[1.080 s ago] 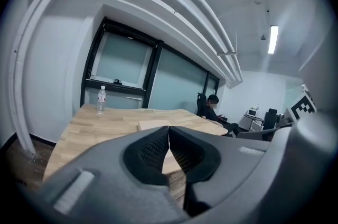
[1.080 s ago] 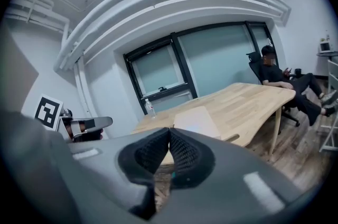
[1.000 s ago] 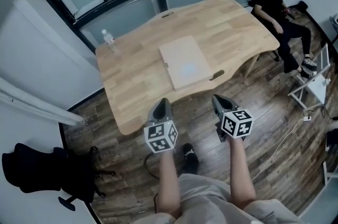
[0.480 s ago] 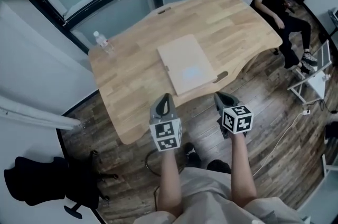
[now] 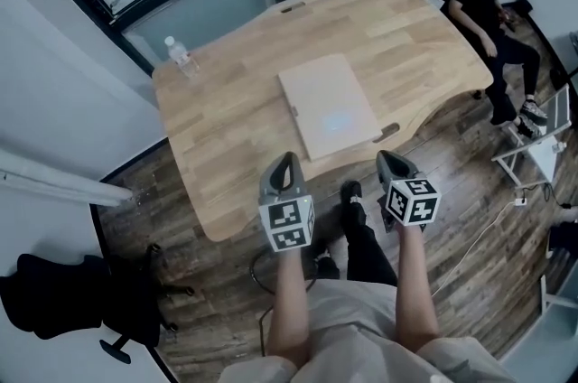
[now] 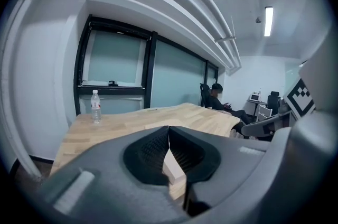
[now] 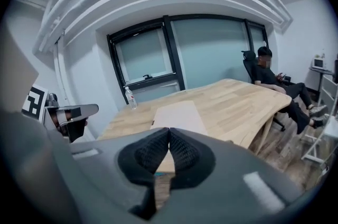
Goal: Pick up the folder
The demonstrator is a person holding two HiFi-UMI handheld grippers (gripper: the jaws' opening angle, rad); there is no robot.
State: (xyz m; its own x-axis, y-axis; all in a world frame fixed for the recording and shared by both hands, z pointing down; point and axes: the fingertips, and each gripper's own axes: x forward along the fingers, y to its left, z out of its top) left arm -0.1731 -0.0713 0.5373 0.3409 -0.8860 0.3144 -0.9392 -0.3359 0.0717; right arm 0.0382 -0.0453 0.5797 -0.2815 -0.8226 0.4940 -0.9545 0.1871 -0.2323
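While folder (image 5: 327, 104) lies flat on table (image 5: 226, 128); left tool (image 5: 286, 161) closed, empty; right tool (image 5: 387, 157) closed, empty

We find no words, numbers or brand names that we can read. The marker cubes (image 5: 287, 225) on the left gripper (image 5: 285, 161) and the right gripper (image 5: 391, 159) carry only black-and-white square patterns, not letters or digits. The water bottle (image 5: 181, 58) at the far corner of the desk (image 5: 226, 128) has a label, but it is too small for us to make out.
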